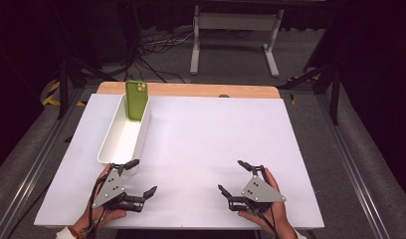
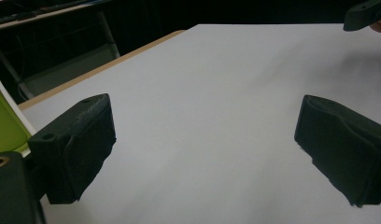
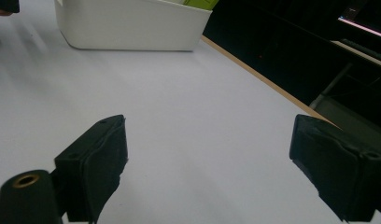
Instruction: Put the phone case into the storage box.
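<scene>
High view: both hand-held grippers, left [image 1: 140,177] and right [image 1: 237,175], are resting on the tabletop [image 1: 206,144] with jaws apart. A green phone [image 1: 136,99] is leaning upright in the white bin [image 1: 107,149].

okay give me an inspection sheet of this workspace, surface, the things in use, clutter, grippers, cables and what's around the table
Surface: white tabletop with a wooden strip along its far edge, bare across the middle.
Job's things: long white bin at the left side; a green phone stands upright in its far end, leaning on the end wall, camera lenses at the top.
Clutter: nothing seen.
Grippers: left gripper rests near the bin's near end, jaws wide open, holding nothing; right gripper at the near right, jaws wide open, holding nothing.
Cables: a black cable trails from each gripper past the hands; loose cables lie on the floor beyond the table.
Surroundings: grey floor, white stand frame behind the table, dark backdrop.
</scene>
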A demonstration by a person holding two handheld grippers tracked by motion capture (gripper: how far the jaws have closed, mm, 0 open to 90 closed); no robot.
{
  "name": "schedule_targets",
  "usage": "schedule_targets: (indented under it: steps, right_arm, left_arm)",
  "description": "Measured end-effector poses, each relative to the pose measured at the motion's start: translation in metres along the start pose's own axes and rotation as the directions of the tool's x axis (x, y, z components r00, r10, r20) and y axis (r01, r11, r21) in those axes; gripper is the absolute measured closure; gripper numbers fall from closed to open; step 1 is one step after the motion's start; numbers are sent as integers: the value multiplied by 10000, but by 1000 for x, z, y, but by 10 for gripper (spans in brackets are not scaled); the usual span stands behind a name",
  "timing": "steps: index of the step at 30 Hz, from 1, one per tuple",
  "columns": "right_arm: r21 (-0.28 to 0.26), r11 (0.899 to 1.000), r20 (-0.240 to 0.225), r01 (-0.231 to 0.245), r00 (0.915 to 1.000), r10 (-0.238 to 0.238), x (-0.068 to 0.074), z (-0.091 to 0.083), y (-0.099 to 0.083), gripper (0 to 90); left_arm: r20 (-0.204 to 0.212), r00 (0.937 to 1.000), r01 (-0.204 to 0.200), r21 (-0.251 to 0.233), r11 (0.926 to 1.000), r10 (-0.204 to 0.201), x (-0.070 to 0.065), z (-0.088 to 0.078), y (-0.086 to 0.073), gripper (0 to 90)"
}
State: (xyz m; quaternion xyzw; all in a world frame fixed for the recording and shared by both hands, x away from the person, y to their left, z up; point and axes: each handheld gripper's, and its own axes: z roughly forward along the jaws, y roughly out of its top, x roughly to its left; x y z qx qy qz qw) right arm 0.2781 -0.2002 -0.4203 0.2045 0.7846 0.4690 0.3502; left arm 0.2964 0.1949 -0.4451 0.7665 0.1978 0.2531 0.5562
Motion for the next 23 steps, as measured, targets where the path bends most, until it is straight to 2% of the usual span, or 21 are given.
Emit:
schedule_targets:
  steps: [4, 11, 18, 23]
  right_arm:
    - [6, 10000, -8, 17, 10000, -17, 0, 0, -1, 123]
    - [-16, 10000, 30, 10, 10000, -10, -3, 0, -2, 123]
    - [10, 10000, 86, 75, 9999, -75, -5, -1, -4, 125]
    - [-23, 9999, 47, -106, 9999, 106, -5, -2, -4, 125]
  left_arm:
    - [64, 9999, 88, 56, 9999, -88, -1, 2, 0, 61]
    - [37, 10000, -68, 114, 9999, 67, 0, 3, 0, 61]
    - [55, 10000, -50, 180, 9998, 49, 0, 6, 0, 61]
    - [-2, 10000, 61, 168, 9998, -61, 0, 7, 0, 62]
